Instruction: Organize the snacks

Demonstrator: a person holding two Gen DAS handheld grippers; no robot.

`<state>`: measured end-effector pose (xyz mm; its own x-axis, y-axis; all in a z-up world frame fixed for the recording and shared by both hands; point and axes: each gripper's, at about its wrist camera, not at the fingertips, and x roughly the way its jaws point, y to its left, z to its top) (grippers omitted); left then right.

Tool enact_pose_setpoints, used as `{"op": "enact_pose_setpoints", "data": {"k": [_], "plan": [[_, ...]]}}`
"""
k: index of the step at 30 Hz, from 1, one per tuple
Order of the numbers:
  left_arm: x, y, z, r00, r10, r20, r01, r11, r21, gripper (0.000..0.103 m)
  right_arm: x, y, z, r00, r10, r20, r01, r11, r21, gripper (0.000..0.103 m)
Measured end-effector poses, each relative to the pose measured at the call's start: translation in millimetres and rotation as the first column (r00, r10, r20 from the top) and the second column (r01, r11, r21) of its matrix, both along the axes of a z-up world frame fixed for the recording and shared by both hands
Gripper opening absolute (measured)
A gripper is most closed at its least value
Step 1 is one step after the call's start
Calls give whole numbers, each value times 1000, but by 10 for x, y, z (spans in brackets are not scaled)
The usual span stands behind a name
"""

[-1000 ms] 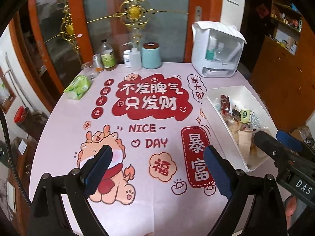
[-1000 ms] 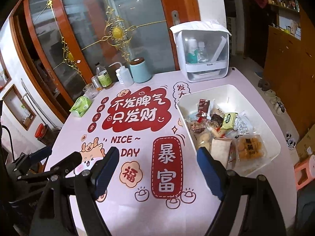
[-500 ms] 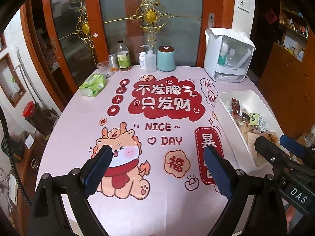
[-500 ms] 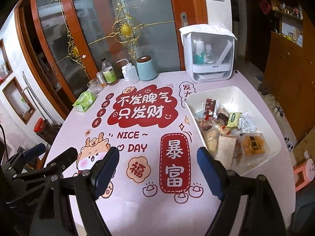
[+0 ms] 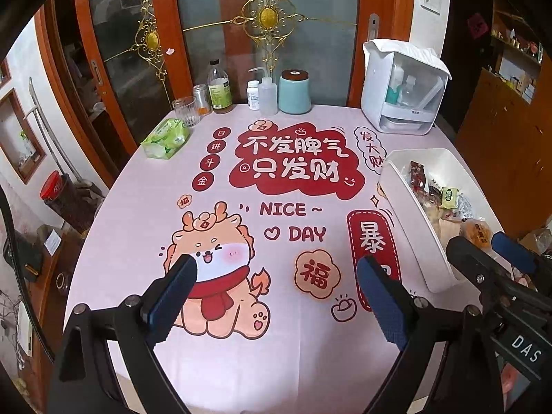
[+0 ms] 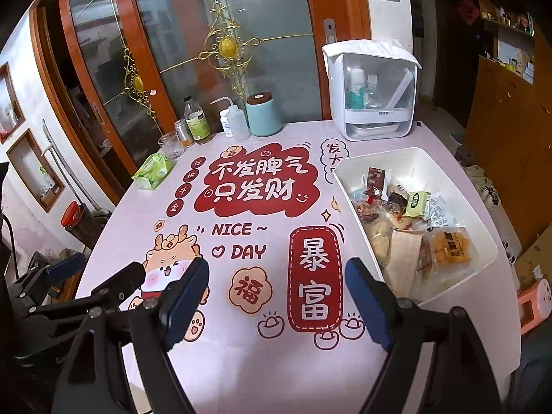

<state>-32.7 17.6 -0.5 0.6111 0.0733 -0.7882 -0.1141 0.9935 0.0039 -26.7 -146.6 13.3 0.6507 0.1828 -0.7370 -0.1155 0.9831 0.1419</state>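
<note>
A white bin (image 6: 483, 227) stands at the table's right side, filled with several wrapped snacks (image 6: 410, 220), among them an orange cake pack (image 6: 452, 245) and a dark red packet (image 6: 375, 181). The bin also shows in the left wrist view (image 5: 407, 203). My left gripper (image 5: 276, 296) is open and empty, held above the near table over the dragon print. My right gripper (image 6: 277, 296) is open and empty, above the near table just left of the bin. The right gripper also shows in the left wrist view (image 5: 490, 258); the left gripper shows in the right wrist view (image 6: 93, 276).
A pink printed cloth covers the round table (image 5: 241, 362). At the back stand a white lidded organizer (image 5: 403, 93), a teal canister (image 5: 294, 91), a squeeze bottle (image 5: 267, 95), a glass bottle (image 5: 219, 89), a drinking glass (image 5: 184, 112) and a green tissue pack (image 5: 165, 138). Glass doors stand behind.
Both grippers have pulled back and up from the table, so more of the table and doors shows. Both stay open and empty. The bin has not moved.
</note>
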Motion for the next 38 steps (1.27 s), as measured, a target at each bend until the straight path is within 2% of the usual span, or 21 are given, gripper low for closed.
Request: {"op": "enact_pose_setpoints", "data": {"k": [38], "plan": [[-106,103,-132,1000,-9,-29,9,1000,-18,93,-134,71,-50,1000,1,-9,-1,1000,-4,82]]}}
